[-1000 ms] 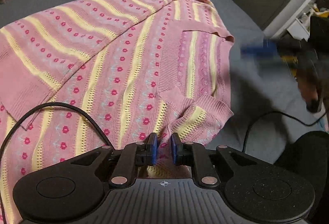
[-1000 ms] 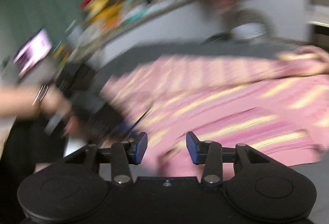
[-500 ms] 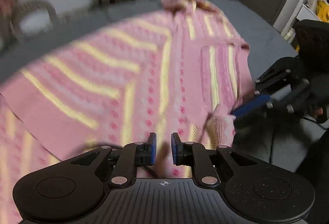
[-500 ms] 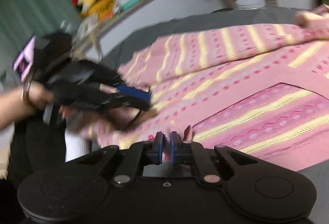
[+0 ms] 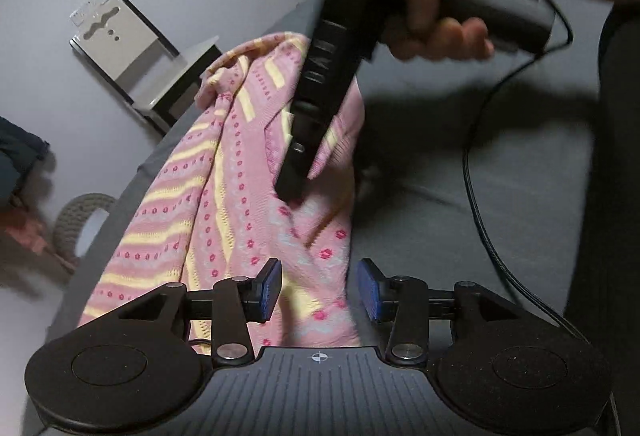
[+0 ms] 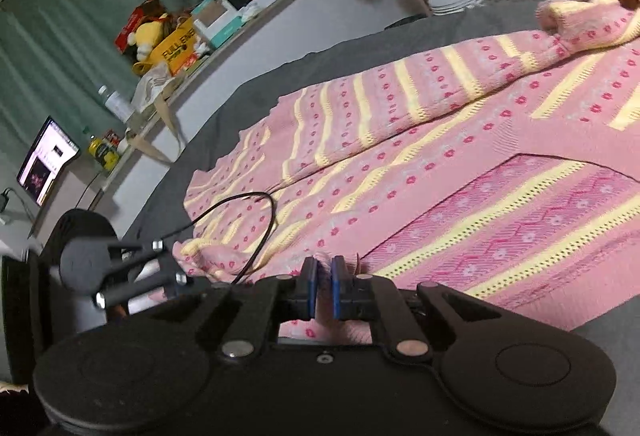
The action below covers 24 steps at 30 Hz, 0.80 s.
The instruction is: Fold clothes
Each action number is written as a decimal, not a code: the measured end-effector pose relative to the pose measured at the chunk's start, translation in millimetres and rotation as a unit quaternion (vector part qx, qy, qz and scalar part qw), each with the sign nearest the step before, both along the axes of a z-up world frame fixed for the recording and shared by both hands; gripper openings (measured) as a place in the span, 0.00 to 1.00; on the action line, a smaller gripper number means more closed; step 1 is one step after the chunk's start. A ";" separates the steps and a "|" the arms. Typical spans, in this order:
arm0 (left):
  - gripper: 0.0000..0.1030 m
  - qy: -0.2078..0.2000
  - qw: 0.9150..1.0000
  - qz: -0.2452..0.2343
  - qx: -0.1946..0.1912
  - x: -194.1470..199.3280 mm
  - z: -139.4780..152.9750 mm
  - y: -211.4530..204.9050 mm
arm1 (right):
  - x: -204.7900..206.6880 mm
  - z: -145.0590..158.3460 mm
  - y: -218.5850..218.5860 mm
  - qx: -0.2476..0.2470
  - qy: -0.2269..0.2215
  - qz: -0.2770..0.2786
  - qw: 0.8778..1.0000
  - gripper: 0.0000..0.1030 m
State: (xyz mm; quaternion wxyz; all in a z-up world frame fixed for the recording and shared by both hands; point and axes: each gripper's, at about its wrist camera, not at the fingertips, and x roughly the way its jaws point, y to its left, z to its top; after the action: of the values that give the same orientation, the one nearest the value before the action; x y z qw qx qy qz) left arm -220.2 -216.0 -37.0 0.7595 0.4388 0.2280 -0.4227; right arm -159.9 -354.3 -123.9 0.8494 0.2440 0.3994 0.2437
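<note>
A pink knit sweater (image 6: 420, 156) with yellow stripes and red dots lies spread on the grey table (image 6: 248, 108). In the right wrist view my right gripper (image 6: 324, 290) is shut on the sweater's near edge, pink fabric bunched under the pads. The left wrist view shows the sweater (image 5: 240, 220) running away from my left gripper (image 5: 319, 290), which is open with fabric lying below the gap between its fingers. A hand (image 5: 436, 24) holds the right gripper (image 5: 324, 84) from above, its tip down on the sweater. The left gripper (image 6: 120, 268) shows at the left of the right wrist view.
A black cable (image 5: 476, 196) trails over the grey table (image 5: 500, 164) on the right; another cable (image 6: 260, 224) loops on the sweater. A chair (image 5: 132, 48) and a woven stool (image 5: 80, 224) stand beyond the table. A cluttered shelf (image 6: 180, 44) and a lit screen (image 6: 44, 164) are at the left.
My left gripper has opened and let go of the sweater, and its view has swung round. The right gripper stays shut on the fabric and has moved in over the sweater.
</note>
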 end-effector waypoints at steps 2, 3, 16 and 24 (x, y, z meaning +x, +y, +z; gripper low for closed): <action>0.42 -0.006 1.000 0.004 0.013 -4.8 -5.5 -4.7 | 1.1 -0.9 -0.5 -0.001 0.003 -0.002 1.000 0.08; 0.42 -0.007 1.000 0.007 0.018 -5.3 -7.7 -5.3 | 1.7 -1.2 -0.3 -0.001 0.003 -0.002 1.000 0.08; 0.42 0.124 0.991 0.045 0.002 49.6 -2.4 19.6 | -0.4 5.6 5.0 -0.085 -0.033 -0.015 0.996 0.11; 0.42 0.201 0.979 0.013 -0.008 78.9 -3.9 38.3 | -9.4 12.6 56.9 -0.170 -0.120 0.103 0.973 0.24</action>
State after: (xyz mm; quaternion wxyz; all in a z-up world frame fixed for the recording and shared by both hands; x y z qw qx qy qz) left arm -141.3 -177.7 -40.9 0.7071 0.3357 0.3781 -0.4943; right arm -169.3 -297.4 -111.4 0.8908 0.0224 0.3528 0.2855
